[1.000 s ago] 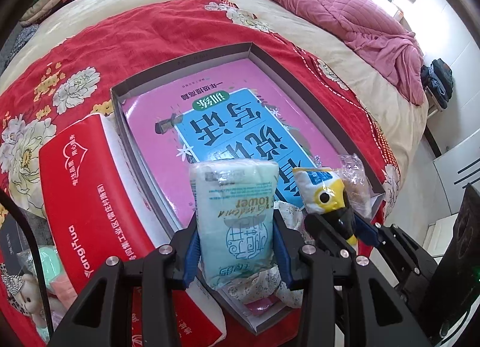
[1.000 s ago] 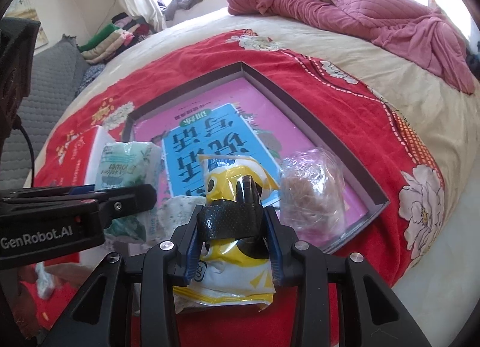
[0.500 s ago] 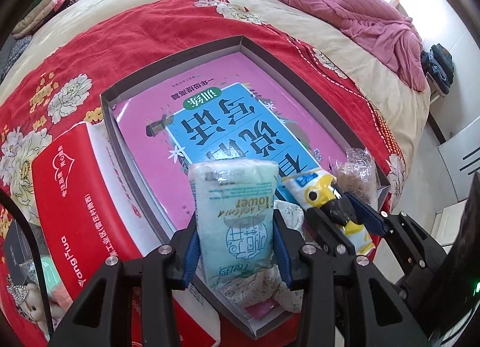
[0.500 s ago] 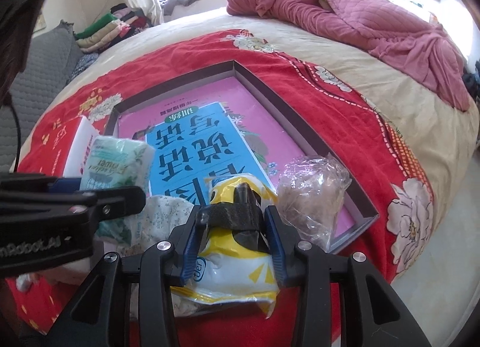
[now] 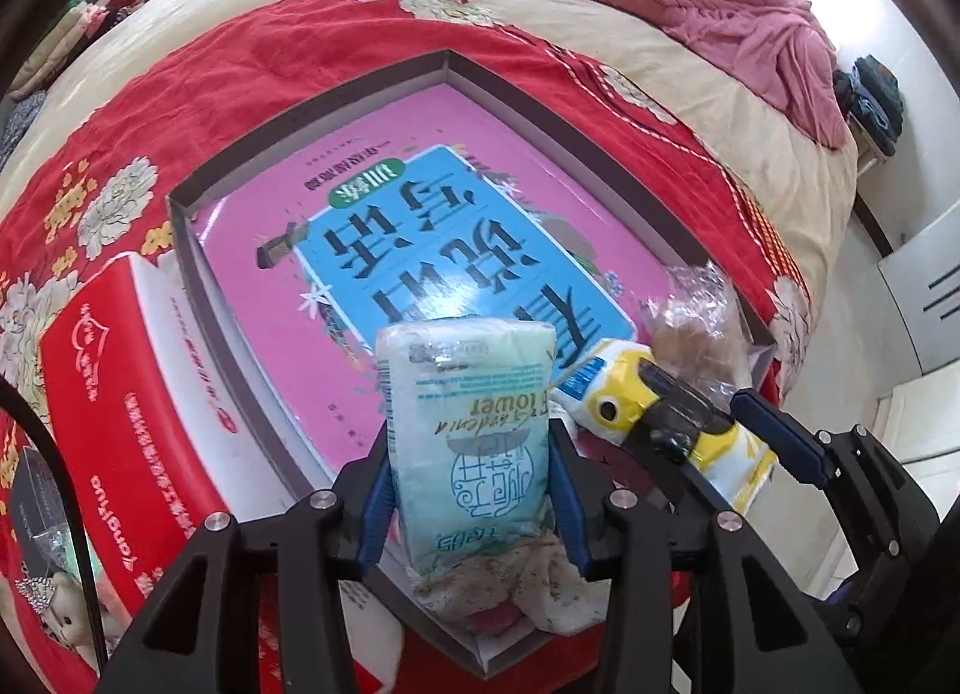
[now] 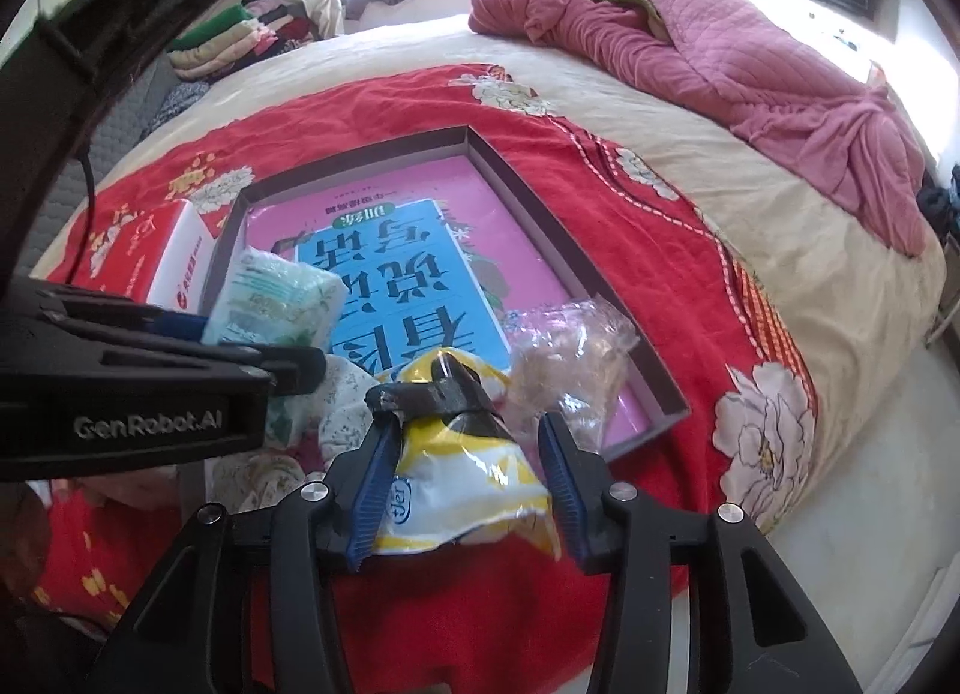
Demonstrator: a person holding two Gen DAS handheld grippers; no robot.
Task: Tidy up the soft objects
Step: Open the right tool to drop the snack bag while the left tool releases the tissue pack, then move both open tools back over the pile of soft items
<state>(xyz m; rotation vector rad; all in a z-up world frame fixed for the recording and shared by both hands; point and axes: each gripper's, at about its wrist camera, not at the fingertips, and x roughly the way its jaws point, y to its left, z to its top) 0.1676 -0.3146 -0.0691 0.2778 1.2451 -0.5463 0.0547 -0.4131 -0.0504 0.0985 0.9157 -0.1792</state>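
Tissue pack (image 5: 471,442) is clamped between the left gripper's (image 5: 471,490) fingers, long axis running near-to-far along them, far end over the near edge of the shallow box (image 5: 447,58) on the red bedspread (image 5: 252,40). Yellow snack bag (image 6: 465,475) lies between the right gripper's (image 6: 468,490) fingers, which look spread with slack at the right pad, so likely released; its dark-taped end points far toward the box. Task looks midway: 1 clear bag (image 6: 564,358) and a floral cloth (image 5: 510,586) sit at the box's near end, 2 items left to place.
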